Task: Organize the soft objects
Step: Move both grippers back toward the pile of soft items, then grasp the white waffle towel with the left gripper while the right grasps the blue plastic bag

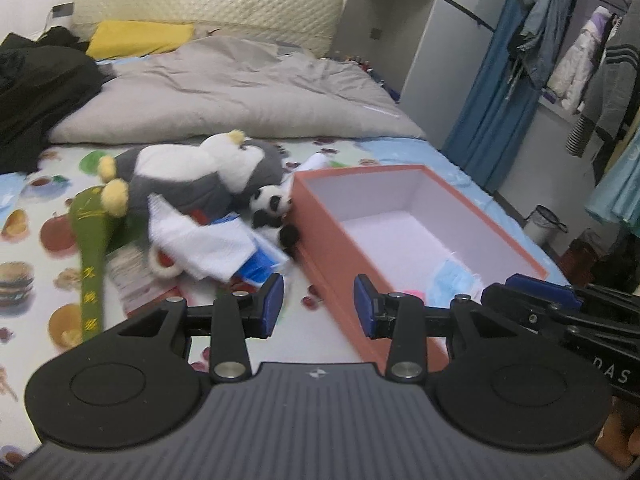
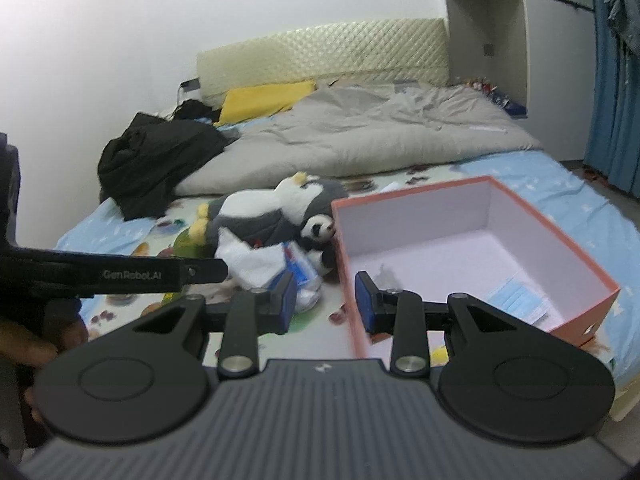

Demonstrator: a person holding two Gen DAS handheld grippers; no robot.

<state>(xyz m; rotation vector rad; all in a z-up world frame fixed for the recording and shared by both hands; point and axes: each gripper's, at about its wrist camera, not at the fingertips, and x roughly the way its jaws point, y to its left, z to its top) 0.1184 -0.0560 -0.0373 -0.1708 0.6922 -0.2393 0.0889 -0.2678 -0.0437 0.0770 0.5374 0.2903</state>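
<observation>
An open salmon box (image 1: 320, 220) with a white inside sits on the bed, and a blue face mask (image 1: 452, 284) lies in its near end. Left of the box is a pile: a grey-and-white penguin plush (image 1: 200, 168), a small panda plush (image 1: 272, 208), a white cloth (image 1: 200, 240) and a green plush stick (image 1: 92, 248). My left gripper (image 1: 319, 306) hovers open over the sheet by the box's near corner, holding nothing. My right gripper (image 2: 325, 300) is open too, above the box's (image 2: 412, 190) left wall, short of the panda (image 2: 318, 232) and cloth (image 2: 256, 260).
A grey duvet (image 1: 240, 92), a black garment (image 1: 36, 92) and a yellow pillow (image 1: 136, 38) fill the far half of the bed. Blue curtains (image 1: 492, 92) and hanging clothes stand to the right. The left tool's black frame (image 2: 120, 272) crosses the right wrist view.
</observation>
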